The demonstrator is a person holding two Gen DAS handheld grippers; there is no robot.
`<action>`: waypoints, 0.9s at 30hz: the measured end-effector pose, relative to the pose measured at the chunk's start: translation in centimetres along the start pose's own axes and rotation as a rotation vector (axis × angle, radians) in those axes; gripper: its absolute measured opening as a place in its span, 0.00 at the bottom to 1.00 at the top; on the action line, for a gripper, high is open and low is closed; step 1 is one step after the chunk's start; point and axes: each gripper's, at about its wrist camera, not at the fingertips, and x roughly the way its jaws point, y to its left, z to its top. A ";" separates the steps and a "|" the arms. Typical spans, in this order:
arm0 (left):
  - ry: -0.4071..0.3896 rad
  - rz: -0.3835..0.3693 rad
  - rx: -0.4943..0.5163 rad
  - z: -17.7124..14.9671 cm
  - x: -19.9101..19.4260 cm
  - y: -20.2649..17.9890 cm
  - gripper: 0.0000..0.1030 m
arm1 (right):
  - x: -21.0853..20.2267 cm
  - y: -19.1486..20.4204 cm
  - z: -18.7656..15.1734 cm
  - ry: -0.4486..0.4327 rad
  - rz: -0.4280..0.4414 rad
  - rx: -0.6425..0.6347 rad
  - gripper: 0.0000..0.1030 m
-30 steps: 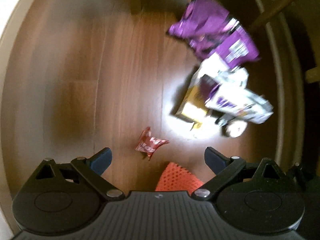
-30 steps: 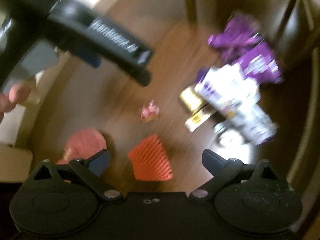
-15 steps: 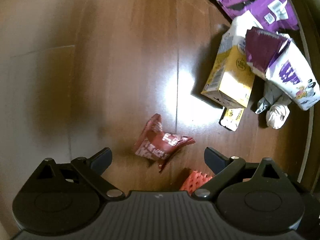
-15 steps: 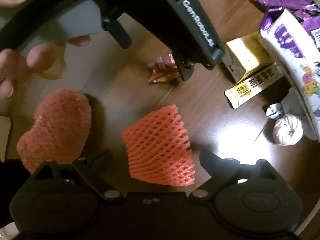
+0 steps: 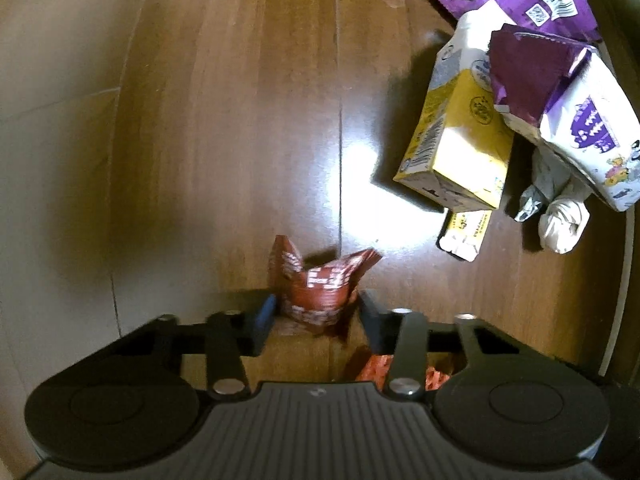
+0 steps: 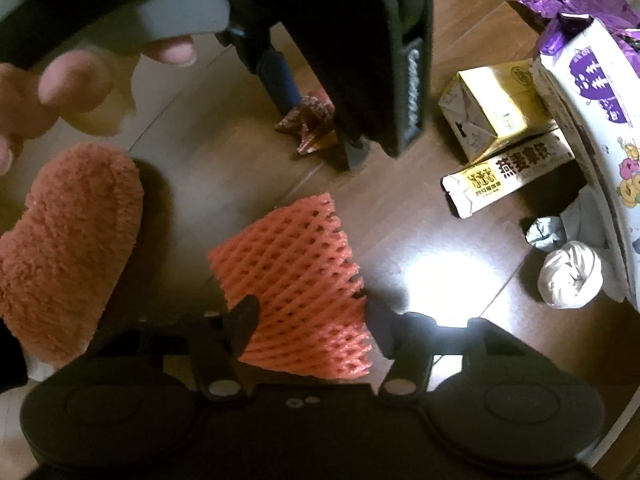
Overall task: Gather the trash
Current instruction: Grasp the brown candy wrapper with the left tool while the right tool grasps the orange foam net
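Note:
A crumpled red snack wrapper (image 5: 316, 284) lies on the wooden floor between the fingers of my left gripper (image 5: 316, 312), which has closed in on both sides of it. The wrapper also shows in the right wrist view (image 6: 312, 128) under the left gripper (image 6: 316, 136). An orange foam fruit net (image 6: 296, 280) lies on the floor between the fingers of my right gripper (image 6: 312, 324), which press against its near end. A corner of the net shows in the left wrist view (image 5: 376, 368).
A yellow carton (image 5: 456, 140), a small yellow packet (image 5: 464, 232), purple and white bags (image 5: 576, 112) and a white paper wad (image 5: 562, 224) lie to the right. A fuzzy orange slipper (image 6: 64, 240) is on the left.
Both grippers have gone down to the floor and closed. The left has closed around the red wrapper, the right around the orange foam net.

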 end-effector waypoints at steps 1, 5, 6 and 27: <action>0.001 0.006 0.001 0.0 0.0 0.0 0.38 | 0.0 -0.1 -0.1 0.000 0.003 0.003 0.41; 0.000 0.025 0.009 0.1 -0.3 0.0 0.35 | -0.2 -1.3 -0.3 0.018 0.038 0.075 0.11; -0.002 0.026 0.007 0.2 -0.3 0.0 0.34 | -0.4 -1.9 -0.5 0.008 0.043 0.098 0.05; -0.014 0.020 -0.040 0.4 -0.7 1.2 0.32 | -1.3 0.8 -0.9 -0.115 0.038 0.034 0.87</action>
